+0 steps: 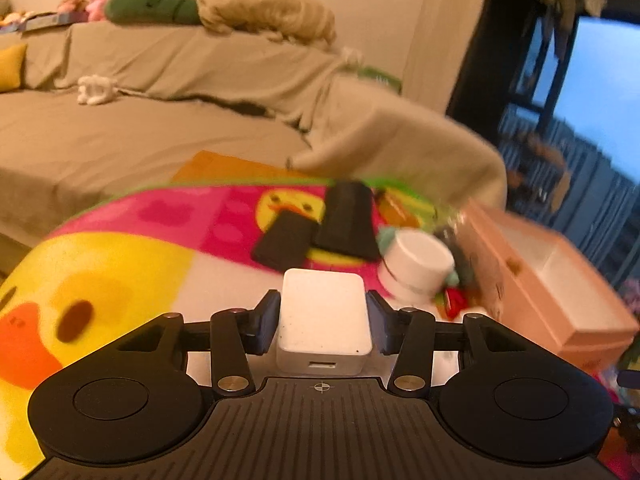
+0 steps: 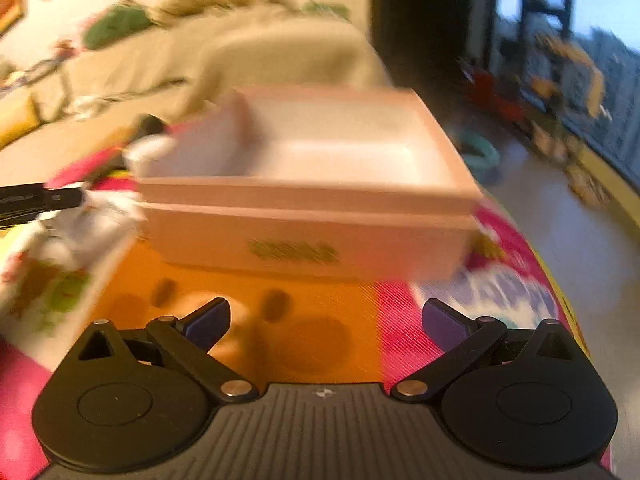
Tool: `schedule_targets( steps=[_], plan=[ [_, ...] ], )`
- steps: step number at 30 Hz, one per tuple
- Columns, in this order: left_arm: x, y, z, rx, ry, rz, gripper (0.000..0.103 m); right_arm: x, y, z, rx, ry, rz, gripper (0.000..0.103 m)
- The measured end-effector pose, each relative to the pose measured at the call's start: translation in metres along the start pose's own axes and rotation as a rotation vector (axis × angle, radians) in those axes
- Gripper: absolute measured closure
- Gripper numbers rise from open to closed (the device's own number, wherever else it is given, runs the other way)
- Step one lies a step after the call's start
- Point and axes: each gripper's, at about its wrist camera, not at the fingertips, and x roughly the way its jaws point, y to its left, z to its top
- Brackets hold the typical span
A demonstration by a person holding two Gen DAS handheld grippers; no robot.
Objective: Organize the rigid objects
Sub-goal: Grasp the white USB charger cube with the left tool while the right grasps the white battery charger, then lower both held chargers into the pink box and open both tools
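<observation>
My left gripper is shut on a white charger block and holds it above the colourful duck-print cloth. Ahead of it lie two black rectangular objects and a white round container. A pink open box stands to the right. My right gripper is open and empty, just in front of the same pink box, whose white inside shows no objects. The right wrist view is blurred.
A beige covered sofa with plush toys runs behind the table. A white patterned box and a black object lie at the left of the right wrist view. A window and floor clutter are at the right.
</observation>
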Motion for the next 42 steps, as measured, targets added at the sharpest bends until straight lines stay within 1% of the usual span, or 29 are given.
schedule_targets(
  steps=[1, 3, 4, 5, 7, 8, 9, 11, 13, 14, 19, 21, 22, 23, 24, 26, 28, 32, 35, 36, 38, 39, 40, 42],
  plan=[
    [-0.001, 0.006, 0.001, -0.024, -0.016, -0.001, 0.052, -0.004, 0.01, 0.003, -0.031, -0.028, 0.025, 0.001],
    [-0.002, 0.018, 0.002, -0.092, -0.03, -0.016, 0.052, -0.013, 0.034, 0.011, -0.094, -0.067, 0.106, 0.002],
    [-0.001, 0.023, 0.003, -0.129, -0.029, -0.026, 0.052, -0.014, 0.049, 0.016, -0.122, -0.072, 0.162, 0.007],
    [-0.002, 0.028, 0.003, -0.159, -0.033, -0.031, 0.052, -0.013, 0.065, 0.019, -0.148, -0.059, 0.224, 0.013],
    [-0.005, 0.034, 0.003, -0.198, -0.05, -0.033, 0.052, -0.002, 0.095, 0.023, -0.164, -0.023, 0.309, 0.017],
    [-0.005, 0.037, 0.004, -0.21, -0.057, -0.036, 0.052, 0.007, 0.109, 0.024, -0.165, -0.009, 0.321, 0.017],
    [-0.006, 0.04, 0.004, -0.219, -0.061, -0.038, 0.052, 0.016, 0.121, 0.025, -0.168, 0.002, 0.318, 0.018],
    [-0.006, 0.042, 0.004, -0.231, -0.06, -0.045, 0.052, 0.034, 0.145, 0.028, -0.169, 0.034, 0.296, 0.024],
    [-0.006, 0.045, 0.003, -0.239, -0.056, -0.056, 0.052, 0.051, 0.16, 0.034, -0.146, 0.051, 0.259, 0.024],
    [-0.005, 0.046, 0.004, -0.247, -0.053, -0.058, 0.052, 0.054, 0.163, 0.036, -0.142, 0.041, 0.238, 0.023],
    [-0.004, 0.054, 0.002, -0.292, -0.037, -0.071, 0.052, 0.079, 0.168, 0.05, -0.119, 0.042, 0.192, 0.023],
    [-0.004, 0.055, 0.001, -0.301, -0.034, -0.079, 0.052, 0.084, 0.175, 0.055, -0.121, 0.051, 0.17, 0.029],
    [-0.004, 0.055, 0.001, -0.299, -0.034, -0.08, 0.052, 0.081, 0.176, 0.055, -0.132, 0.059, 0.159, 0.043],
    [-0.004, 0.054, 0.001, -0.295, -0.034, -0.081, 0.052, 0.079, 0.177, 0.056, -0.148, 0.072, 0.164, 0.054],
    [-0.004, 0.053, 0.0, -0.287, -0.033, -0.082, 0.052, 0.072, 0.176, 0.055, -0.156, 0.097, 0.182, 0.055],
    [-0.003, 0.05, 0.0, -0.27, -0.031, -0.088, 0.052, 0.055, 0.165, 0.049, -0.137, 0.153, 0.198, 0.056],
    [-0.003, 0.047, 0.0, -0.253, -0.034, -0.092, 0.052, 0.037, 0.147, 0.038, -0.109, 0.189, 0.165, 0.056],
    [-0.006, 0.048, -0.001, -0.256, -0.055, -0.102, 0.052, 0.004, 0.11, 0.014, -0.087, 0.215, 0.094, 0.056],
    [-0.012, 0.047, -0.001, -0.25, -0.082, -0.105, 0.052, -0.011, 0.08, 0.003, -0.094, 0.231, 0.103, 0.056],
    [-0.014, 0.045, -0.001, -0.233, -0.086, -0.11, 0.052, -0.015, 0.072, -0.001, -0.118, 0.22, 0.112, 0.055],
    [-0.022, 0.035, 0.0, -0.163, -0.085, -0.102, 0.052, -0.018, 0.061, -0.007, -0.152, 0.194, 0.133, 0.043],
    [-0.027, 0.027, 0.0, -0.123, -0.076, -0.088, 0.052, -0.018, 0.056, -0.008, -0.171, 0.175, 0.149, 0.041],
    [-0.033, 0.021, -0.001, -0.1, -0.056, -0.083, 0.052, -0.017, 0.054, -0.009, -0.186, 0.158, 0.173, 0.04],
    [-0.045, 0.009, -0.003, -0.078, 0.002, -0.11, 0.052, -0.012, 0.051, -0.006, -0.186, 0.137, 0.215, 0.038]
  ],
)
